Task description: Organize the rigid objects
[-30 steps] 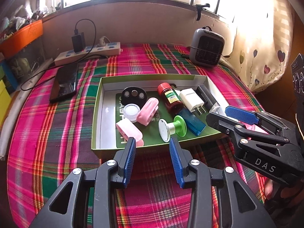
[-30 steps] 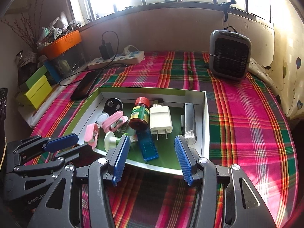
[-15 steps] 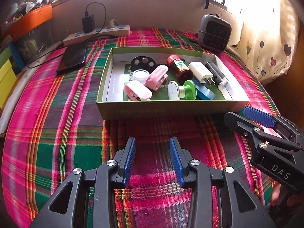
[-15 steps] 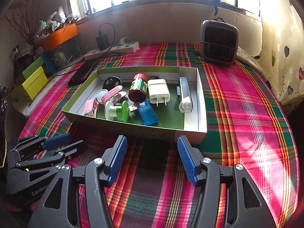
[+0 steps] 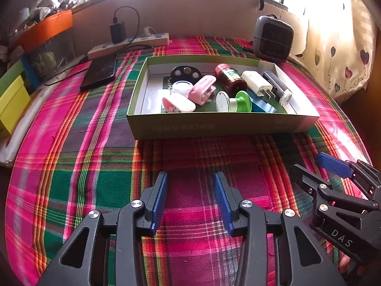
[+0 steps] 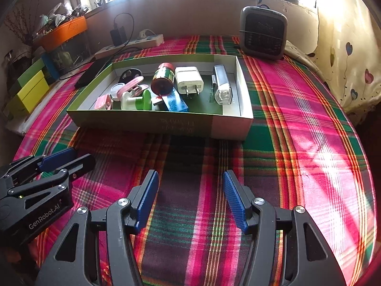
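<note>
Both tools hover empty over the plaid cloth [image 5: 95, 166] — the left gripper [image 5: 190, 186], its jaws opening, and the right gripper [image 6: 190, 186], parted wide. The objects lie crowded in the green box [image 5: 214, 126]. Likely trouble: reaching for the red-capped bottle [image 5: 229, 77] could nudge the white charger [image 5: 257, 83] beside it — or shove the light box.

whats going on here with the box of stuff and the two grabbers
A person holds a two-finger gripper in each hand over a plaid cloth. Neither grips anything: the left gripper is opening with nothing between its jaws, and the right gripper is open and empty. Both sit short of the green box. Inside it lie the small things: a red bottle, white charger, green spool, pink clips and a flashlight.
</note>
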The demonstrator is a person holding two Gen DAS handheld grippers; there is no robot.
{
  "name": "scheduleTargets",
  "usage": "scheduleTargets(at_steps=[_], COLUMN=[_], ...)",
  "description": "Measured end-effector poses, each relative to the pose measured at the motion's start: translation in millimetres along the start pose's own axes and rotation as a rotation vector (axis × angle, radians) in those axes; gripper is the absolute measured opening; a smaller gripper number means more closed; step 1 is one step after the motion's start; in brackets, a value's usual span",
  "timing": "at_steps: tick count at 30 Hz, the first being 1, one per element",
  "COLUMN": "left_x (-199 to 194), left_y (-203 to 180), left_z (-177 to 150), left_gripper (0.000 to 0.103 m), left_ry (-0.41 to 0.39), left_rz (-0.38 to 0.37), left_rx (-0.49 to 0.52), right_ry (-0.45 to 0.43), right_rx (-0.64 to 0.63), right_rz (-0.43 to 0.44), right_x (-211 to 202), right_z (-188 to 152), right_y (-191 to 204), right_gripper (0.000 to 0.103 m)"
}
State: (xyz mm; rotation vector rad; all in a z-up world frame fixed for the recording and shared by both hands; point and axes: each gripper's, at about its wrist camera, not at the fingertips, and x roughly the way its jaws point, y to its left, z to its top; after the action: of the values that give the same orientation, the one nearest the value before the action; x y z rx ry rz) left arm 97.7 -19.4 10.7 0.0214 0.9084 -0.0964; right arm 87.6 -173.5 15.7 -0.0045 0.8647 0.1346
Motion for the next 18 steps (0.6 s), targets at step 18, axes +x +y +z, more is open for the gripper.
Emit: scheduleTargets(at_steps=[18], left_x=[1.7], left_y=[-10.5], left_z=[-3.8], left_gripper=[0.052], left_ry=[-0.022], left_rz=[0.049], left_rx=[0.013], right_ry=[0.005], right_rx=[0.013], right_rz=[-0.08], right_x=[-1.3], right_z=[-6.2], right_y=[-5.7], right_gripper=[0.068])
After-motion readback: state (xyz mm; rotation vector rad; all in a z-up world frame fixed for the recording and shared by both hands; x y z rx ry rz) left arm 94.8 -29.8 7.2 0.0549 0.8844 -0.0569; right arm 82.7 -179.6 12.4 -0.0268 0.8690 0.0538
